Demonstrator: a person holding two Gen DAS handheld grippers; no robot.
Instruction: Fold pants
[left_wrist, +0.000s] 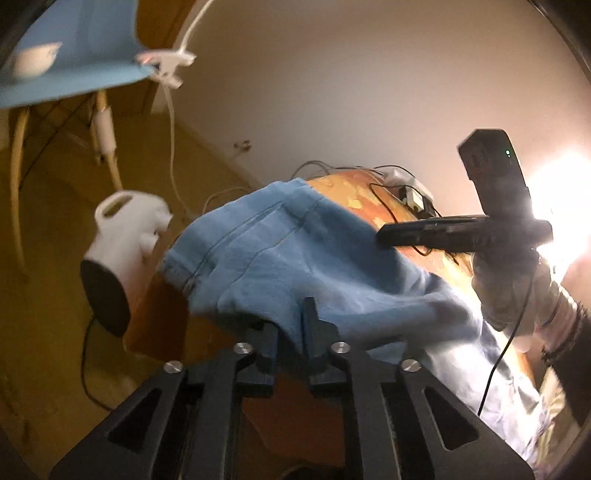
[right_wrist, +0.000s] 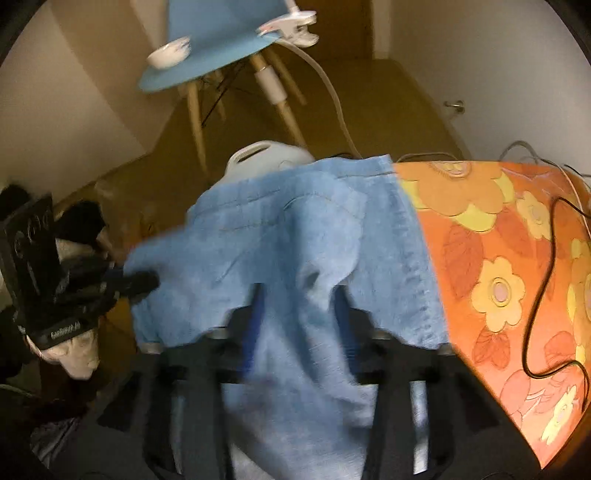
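Observation:
Light blue pants (left_wrist: 280, 254) lie over the left end of a table with an orange flowered cloth (right_wrist: 509, 266); they also show in the right wrist view (right_wrist: 295, 240). My left gripper (left_wrist: 291, 332) is shut on a fold of the pants at their near edge. It shows from the side in the right wrist view (right_wrist: 136, 284), at the pants' left edge. My right gripper (right_wrist: 295, 317) has pants fabric draped between and over its fingers; its jaws stand apart, and a grip cannot be made out. It shows in the left wrist view (left_wrist: 388, 236) above the pants.
A white fan heater (left_wrist: 118, 251) stands on the floor beyond the table's end. A blue chair (right_wrist: 218, 40) with a white bowl (right_wrist: 170, 53) and a clip lamp (right_wrist: 295, 29) stands further back. Black and white cables (right_wrist: 550, 258) lie on the cloth.

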